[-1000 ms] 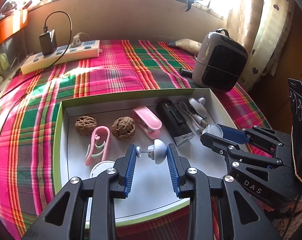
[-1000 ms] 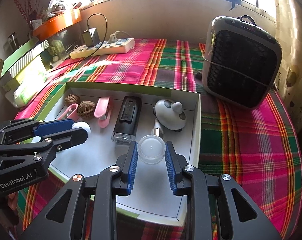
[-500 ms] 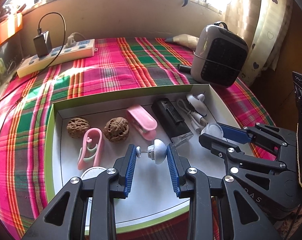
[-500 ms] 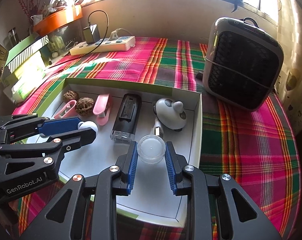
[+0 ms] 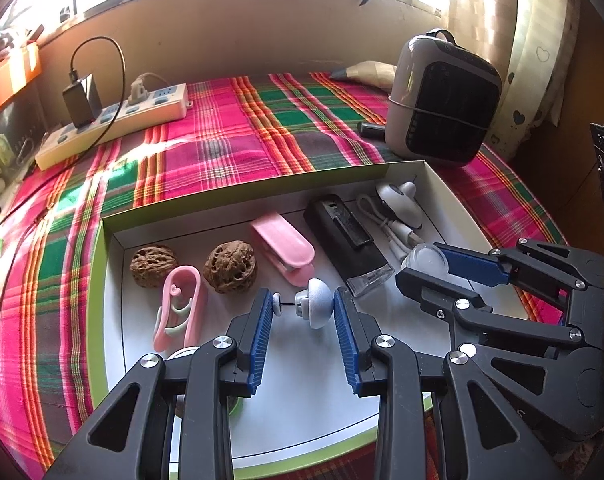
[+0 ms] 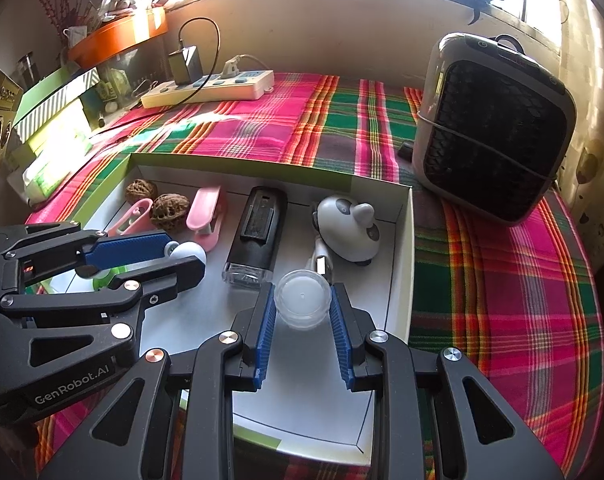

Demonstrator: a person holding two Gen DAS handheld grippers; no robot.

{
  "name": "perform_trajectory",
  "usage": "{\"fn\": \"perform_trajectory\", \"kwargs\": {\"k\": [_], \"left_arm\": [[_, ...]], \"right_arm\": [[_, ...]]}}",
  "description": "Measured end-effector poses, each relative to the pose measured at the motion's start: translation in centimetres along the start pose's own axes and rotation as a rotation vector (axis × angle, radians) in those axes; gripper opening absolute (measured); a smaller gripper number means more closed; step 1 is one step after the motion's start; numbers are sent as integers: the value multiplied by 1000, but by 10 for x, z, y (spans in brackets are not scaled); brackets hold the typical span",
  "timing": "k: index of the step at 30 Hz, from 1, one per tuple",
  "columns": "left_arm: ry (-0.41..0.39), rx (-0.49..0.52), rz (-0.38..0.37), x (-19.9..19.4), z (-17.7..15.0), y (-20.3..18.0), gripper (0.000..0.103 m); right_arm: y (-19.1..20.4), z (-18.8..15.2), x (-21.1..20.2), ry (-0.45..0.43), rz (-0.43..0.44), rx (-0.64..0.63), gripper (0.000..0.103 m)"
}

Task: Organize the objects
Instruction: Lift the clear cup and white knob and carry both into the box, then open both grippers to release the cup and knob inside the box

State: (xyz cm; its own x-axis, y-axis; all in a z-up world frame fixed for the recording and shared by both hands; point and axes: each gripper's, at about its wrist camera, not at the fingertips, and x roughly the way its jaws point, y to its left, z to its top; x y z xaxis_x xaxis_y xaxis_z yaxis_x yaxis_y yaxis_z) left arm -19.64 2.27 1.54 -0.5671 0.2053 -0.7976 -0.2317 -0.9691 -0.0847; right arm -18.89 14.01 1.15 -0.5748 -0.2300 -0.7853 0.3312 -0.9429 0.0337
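Left wrist view: the left gripper (image 5: 303,312) holds a small grey mushroom-shaped knob (image 5: 316,307) with a thin pin, its long axis lying crosswise, spanning from one finger pad to the other, above the white tray (image 5: 442,184). The right gripper (image 6: 302,308) has its fingers closed narrowly on a clear round cap (image 6: 302,298), over the tray's right half. Judgement: the 2 parts likely mate; the cap lies to the right of the knob, both grippers near each other.
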Motion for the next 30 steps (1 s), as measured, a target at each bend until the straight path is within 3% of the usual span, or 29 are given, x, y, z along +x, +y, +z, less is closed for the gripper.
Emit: {"fn": "perform_trajectory", "kwargs": {"k": [30], "left_arm": [[20,-6,25,5,-1,-2,31]], "right_arm": [[2,0,1,-19,-6,-15,29]]}}
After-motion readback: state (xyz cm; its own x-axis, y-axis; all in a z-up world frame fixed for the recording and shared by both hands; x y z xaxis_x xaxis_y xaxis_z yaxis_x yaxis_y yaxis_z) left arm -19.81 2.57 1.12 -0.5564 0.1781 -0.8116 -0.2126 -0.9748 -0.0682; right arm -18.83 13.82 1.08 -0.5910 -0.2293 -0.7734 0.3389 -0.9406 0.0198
